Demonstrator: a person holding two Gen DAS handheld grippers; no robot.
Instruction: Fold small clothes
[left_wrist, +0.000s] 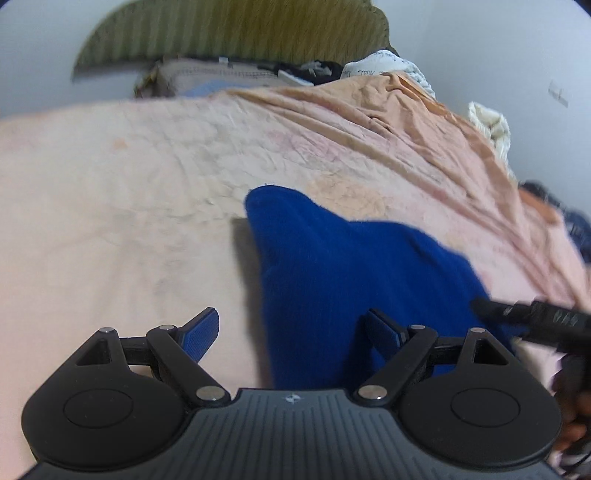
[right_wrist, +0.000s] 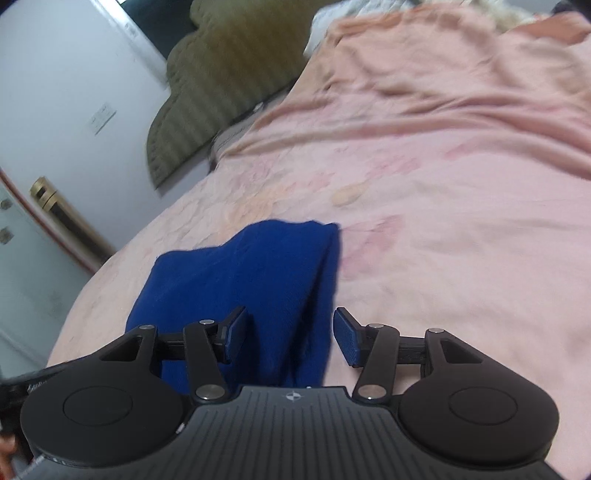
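Note:
A small dark blue garment (left_wrist: 343, 273) lies bunched on the pink bedsheet (left_wrist: 129, 206). My left gripper (left_wrist: 295, 332) is open, its jaws spread wide over the garment's near left edge, gripping nothing. In the right wrist view the same garment (right_wrist: 251, 280) lies folded over on the sheet (right_wrist: 443, 221). My right gripper (right_wrist: 290, 334) is open, its jaws standing either side of the garment's near right fold. The right gripper's black body (left_wrist: 535, 317) shows at the right edge of the left wrist view.
An olive quilted headboard (left_wrist: 229, 33) and piled clothes (left_wrist: 487, 125) stand at the bed's far end. The sheet is rumpled in ridges (right_wrist: 461, 110) to the right. A white wall with a switch (right_wrist: 101, 118) and a door (right_wrist: 22, 258) lie left of the bed.

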